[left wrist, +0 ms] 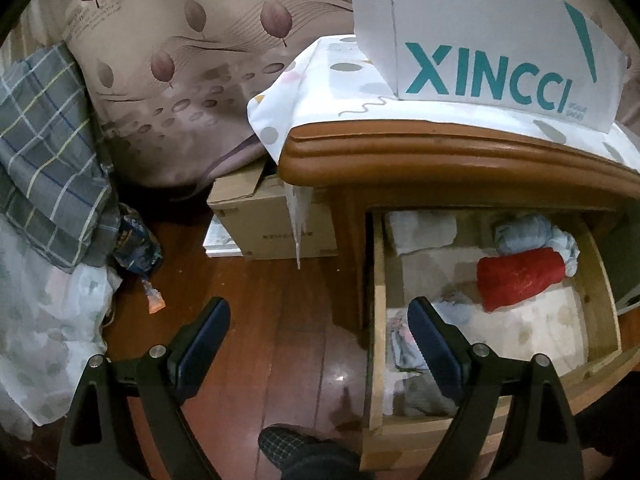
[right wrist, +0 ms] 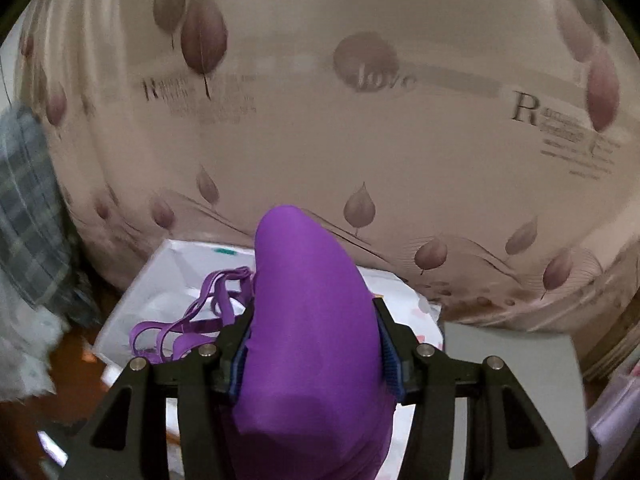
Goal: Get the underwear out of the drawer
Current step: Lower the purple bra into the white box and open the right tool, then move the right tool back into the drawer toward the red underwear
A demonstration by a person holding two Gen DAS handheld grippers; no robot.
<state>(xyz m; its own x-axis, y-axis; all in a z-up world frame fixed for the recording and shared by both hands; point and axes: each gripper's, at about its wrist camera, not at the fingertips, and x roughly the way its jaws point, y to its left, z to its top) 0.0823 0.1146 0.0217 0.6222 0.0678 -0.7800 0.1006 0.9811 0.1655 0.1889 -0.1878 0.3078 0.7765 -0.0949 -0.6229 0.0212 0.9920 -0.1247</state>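
Left wrist view: the left gripper (left wrist: 318, 318) hangs with fingers spread over a dark wooden floor (left wrist: 280, 312). Right of it, the open drawer (left wrist: 600, 292) holds a red roll (left wrist: 520, 278) and pale cloths. Right wrist view: the right gripper (right wrist: 314, 344) fingers pinch purple underwear (right wrist: 312, 320) before a leaf-print curtain (right wrist: 360, 120), above a white box (right wrist: 160, 280).

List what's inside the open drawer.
In the drawer: a red folded piece, a pale blue bundle, a whitish cloth and a grey item. The left gripper covers part of the front corner.
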